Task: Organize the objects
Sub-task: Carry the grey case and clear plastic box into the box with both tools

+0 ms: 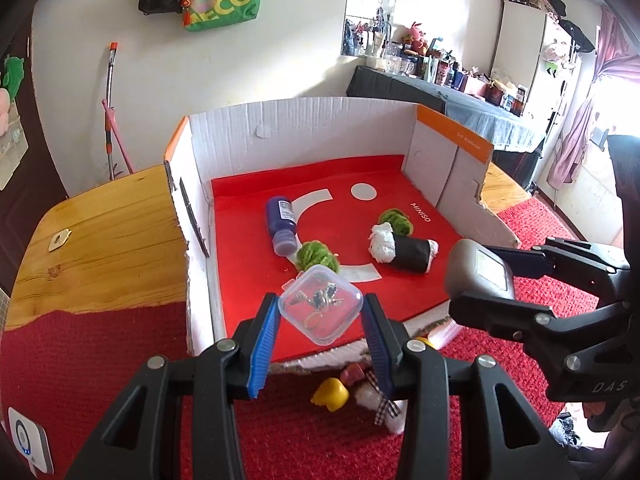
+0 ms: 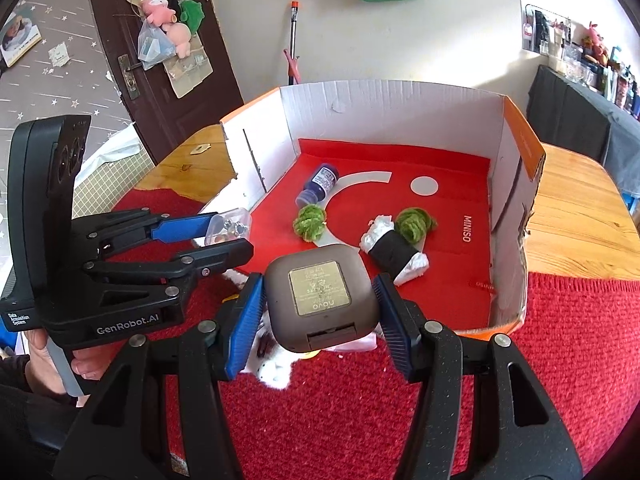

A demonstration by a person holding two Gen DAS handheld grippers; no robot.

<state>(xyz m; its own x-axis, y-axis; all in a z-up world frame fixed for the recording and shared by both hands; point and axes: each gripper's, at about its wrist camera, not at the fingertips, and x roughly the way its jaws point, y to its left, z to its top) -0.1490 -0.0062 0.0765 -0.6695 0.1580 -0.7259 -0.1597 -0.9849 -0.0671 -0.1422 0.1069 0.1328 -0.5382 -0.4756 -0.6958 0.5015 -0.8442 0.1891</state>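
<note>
We held a small clear box (image 1: 321, 305) clamped in the left gripper (image 1: 321, 320) and a brown case (image 2: 321, 300) pinched in the right gripper (image 2: 320, 312), both over the cardboard tray's (image 1: 304, 128) six-o'clock edge. We judged it best to lower each onto bare red floor, clear of the bottle (image 1: 282, 225) at eleven o'clock.

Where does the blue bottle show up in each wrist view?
Left wrist: blue bottle lies centre-left on the box's red floor, cap toward the camera.
Right wrist: blue bottle lies upper centre, left of the white arc.
Shared landmark: the green yarn ball beside its cap.
</note>
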